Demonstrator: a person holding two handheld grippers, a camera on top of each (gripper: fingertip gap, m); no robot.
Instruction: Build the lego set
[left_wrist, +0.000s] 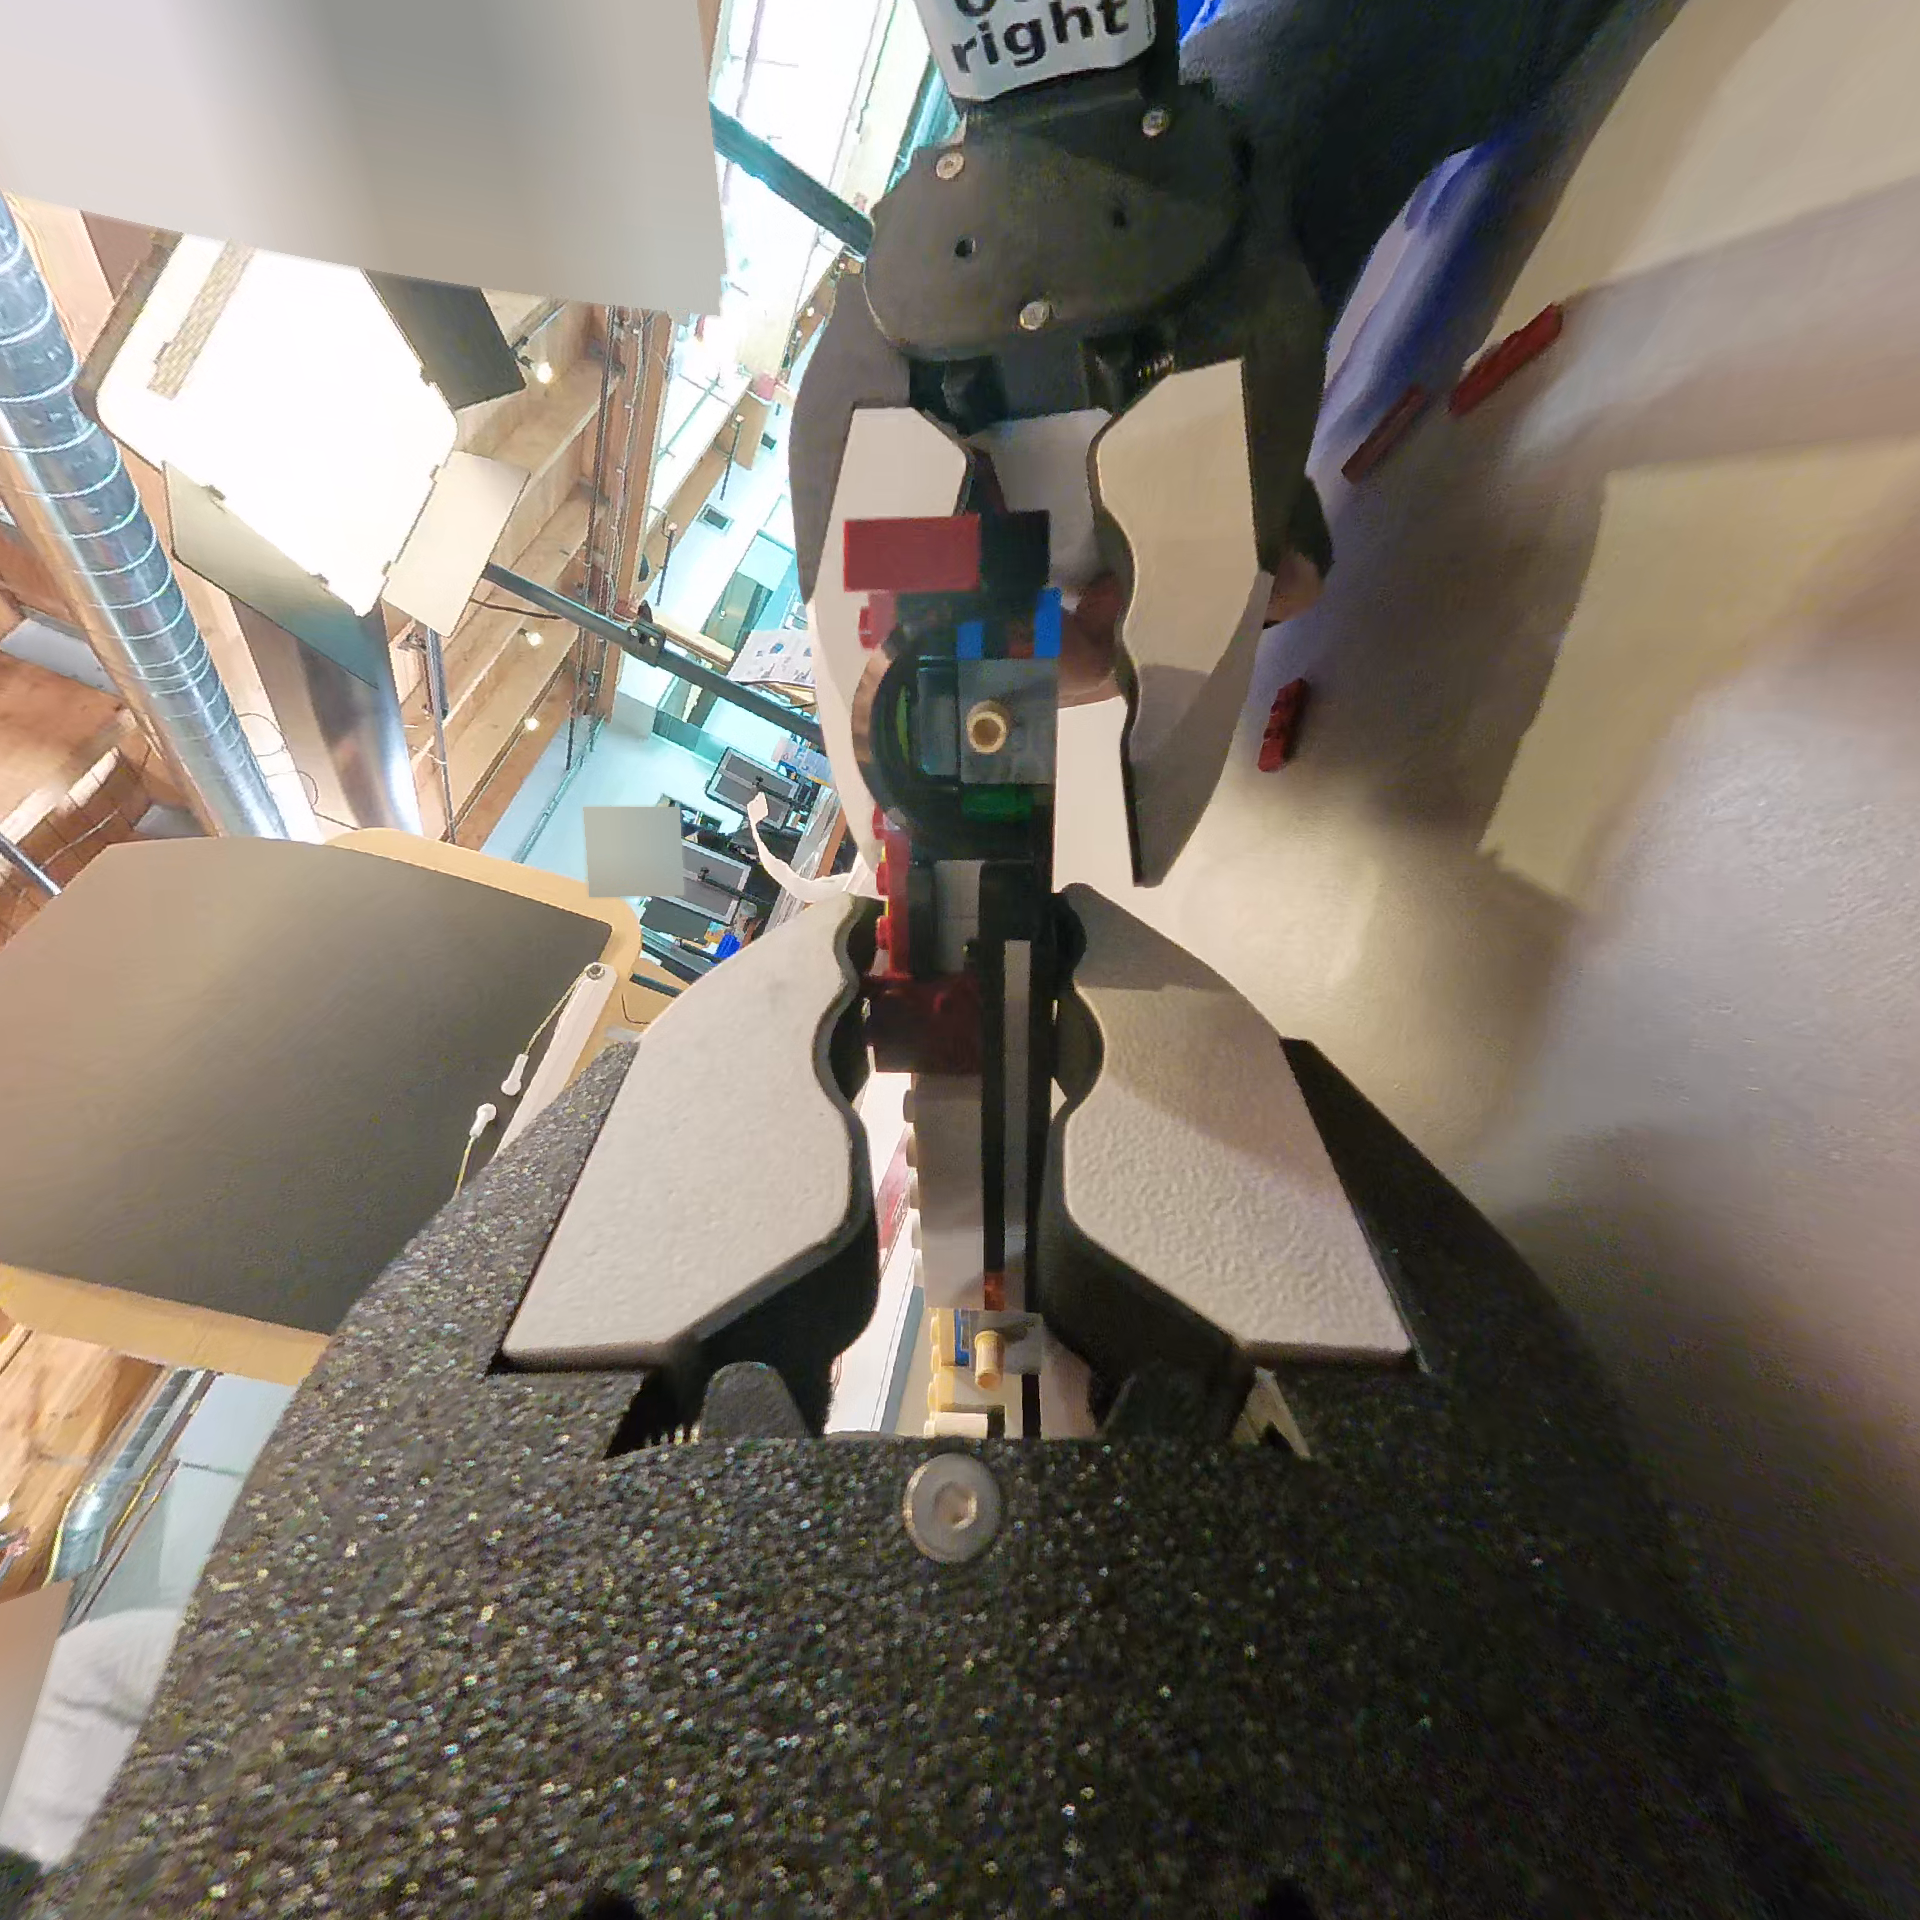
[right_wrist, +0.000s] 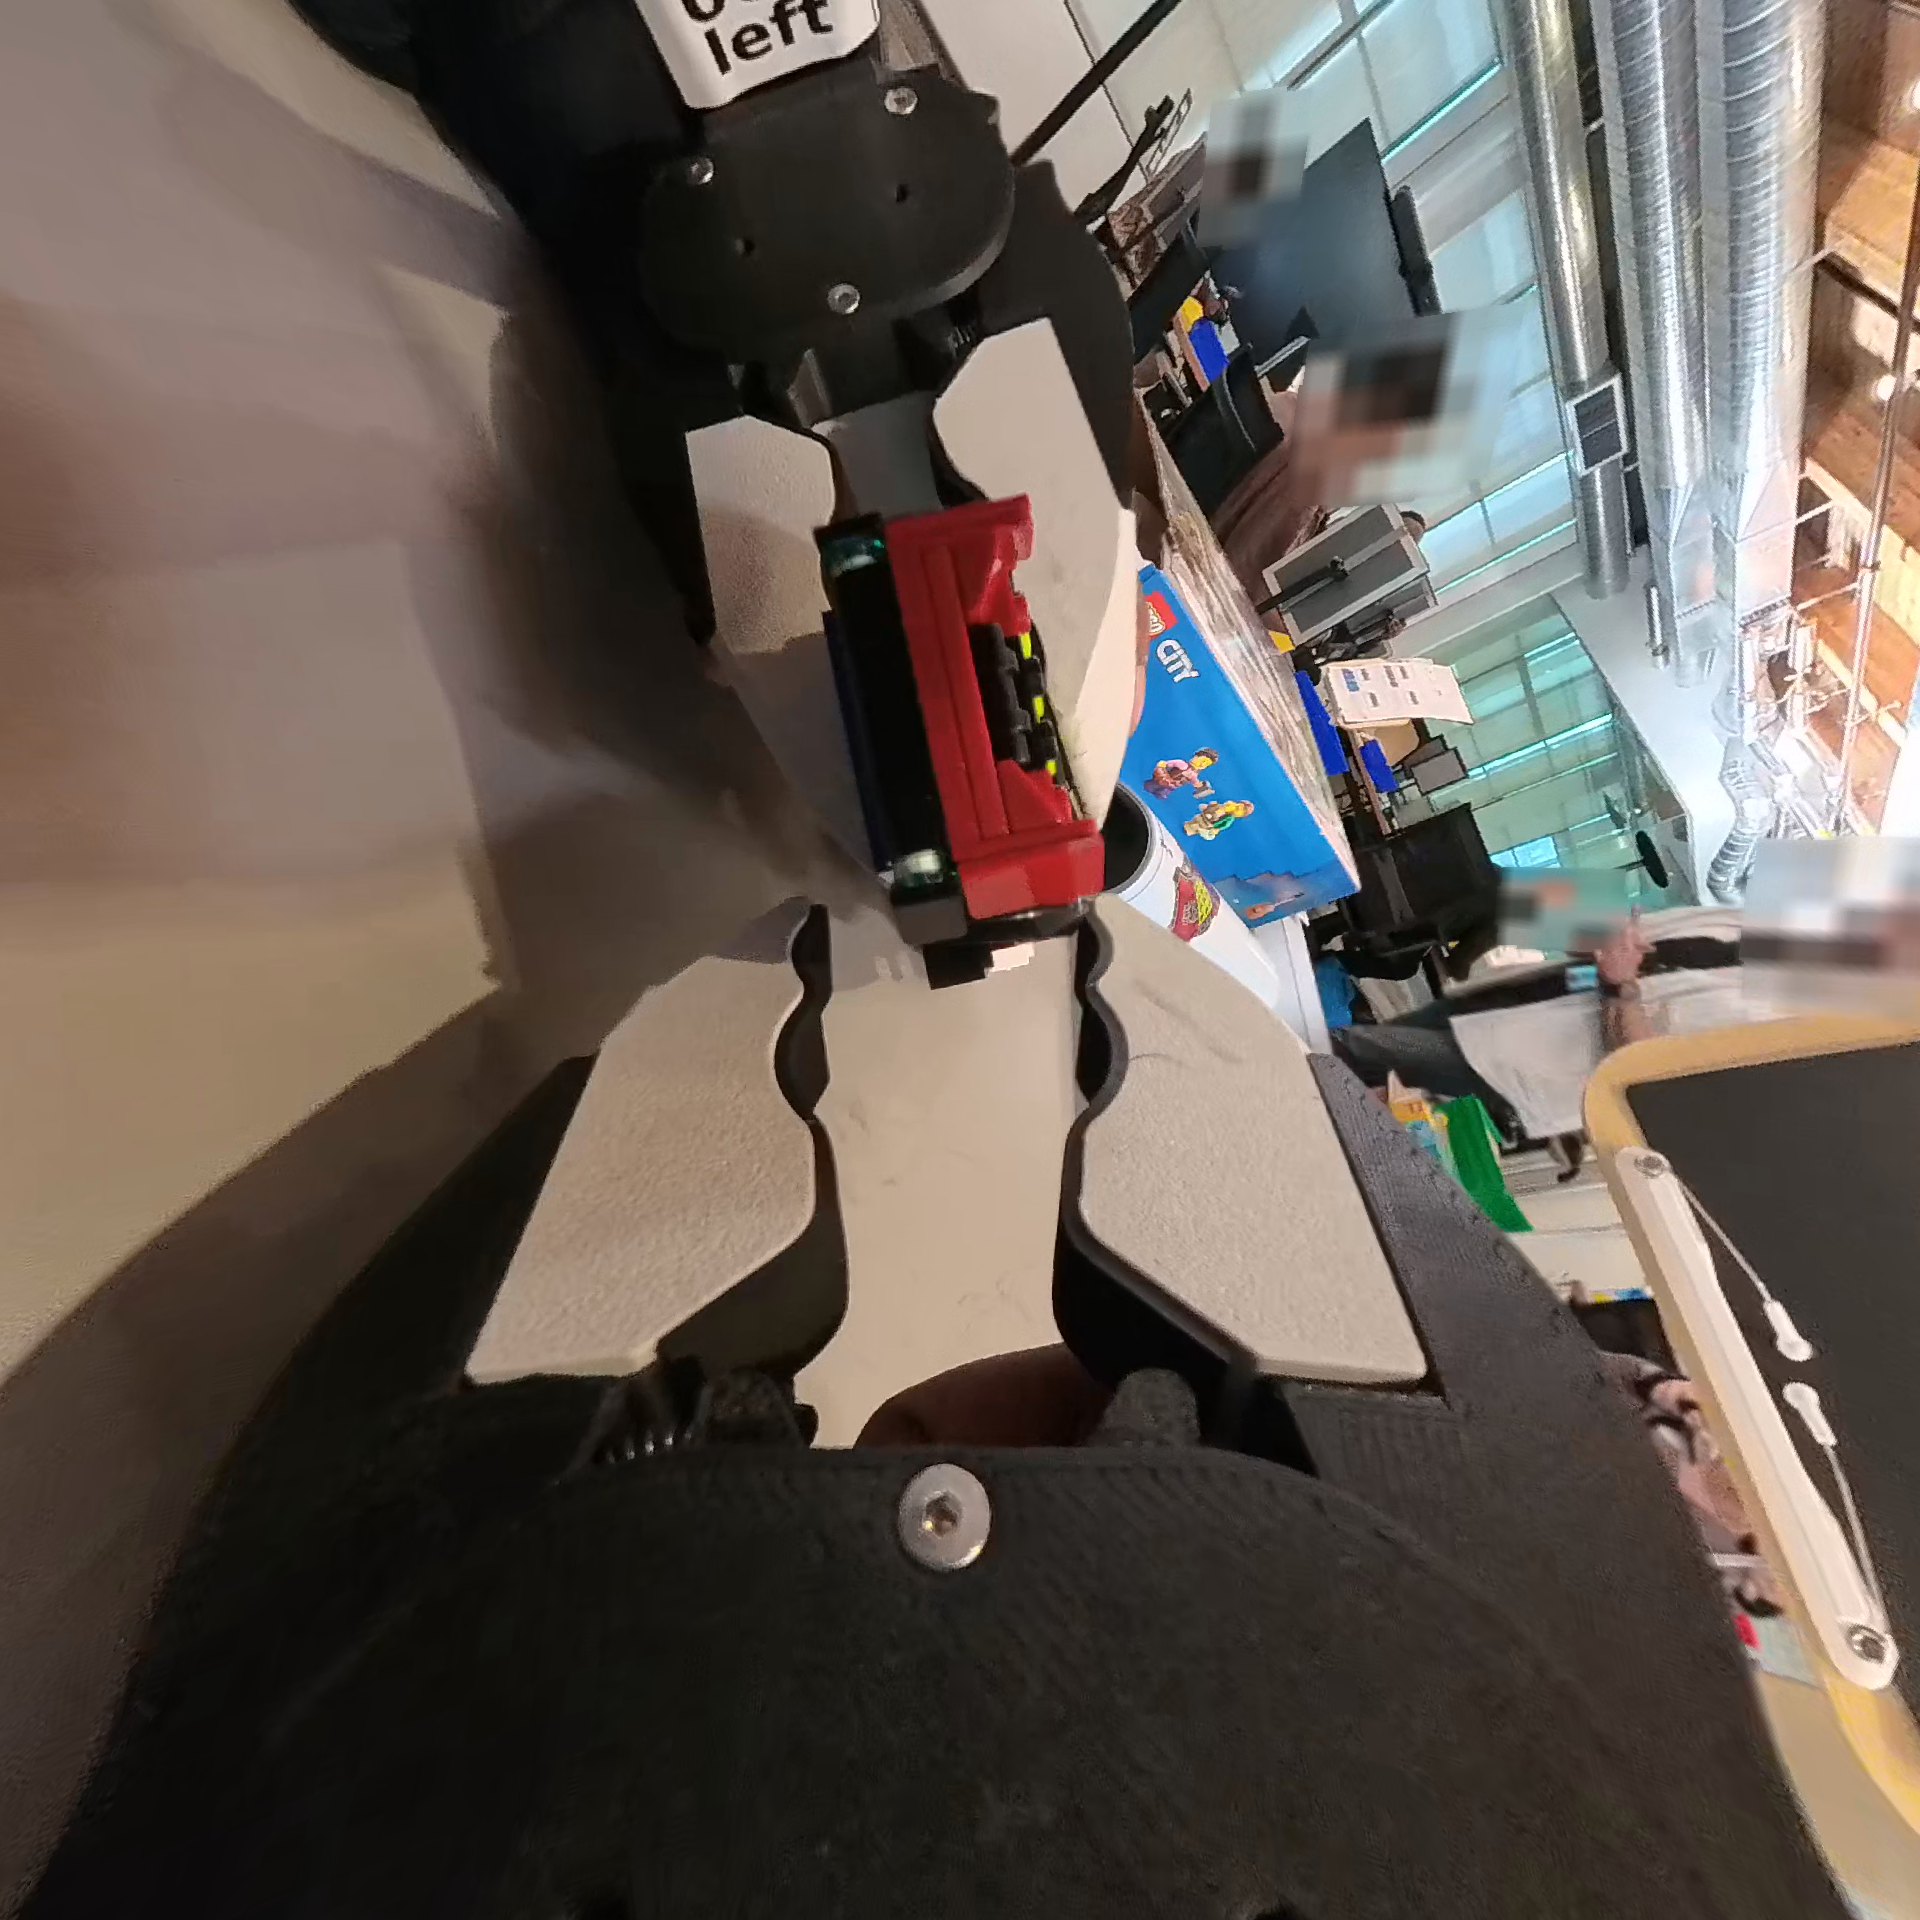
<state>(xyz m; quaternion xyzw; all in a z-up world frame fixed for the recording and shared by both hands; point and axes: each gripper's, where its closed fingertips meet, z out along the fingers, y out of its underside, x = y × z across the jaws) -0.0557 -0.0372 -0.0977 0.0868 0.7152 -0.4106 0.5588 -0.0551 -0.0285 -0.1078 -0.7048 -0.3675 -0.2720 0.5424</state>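
Observation:
A toy brick vehicle, red and black with grey and blue parts (left_wrist: 1003, 717), is held up in the air between my two grippers, which face each other. My left gripper (left_wrist: 961, 914) is shut on its near end, with both pads against its sides. The right wrist view shows the same model (right_wrist: 966, 707) clamped in the left gripper's fingers (right_wrist: 1049, 540). My right gripper (right_wrist: 951, 935) is open around the model's red and black end. One pad is at the model's edge, and a gap shows at the other pad. The right gripper also shows in the left wrist view (left_wrist: 1008, 862), astride the model's far end.
Loose red bricks (left_wrist: 1283, 722) (left_wrist: 1507, 348) lie on the white table (left_wrist: 1558, 935). A blue toy box (right_wrist: 1226, 748) and a white cup (right_wrist: 1164, 883) stand beyond the model. A black-topped board with a wooden rim (right_wrist: 1787, 1247) is close by. People sit in the background. My left and right fingertips are right by each other.

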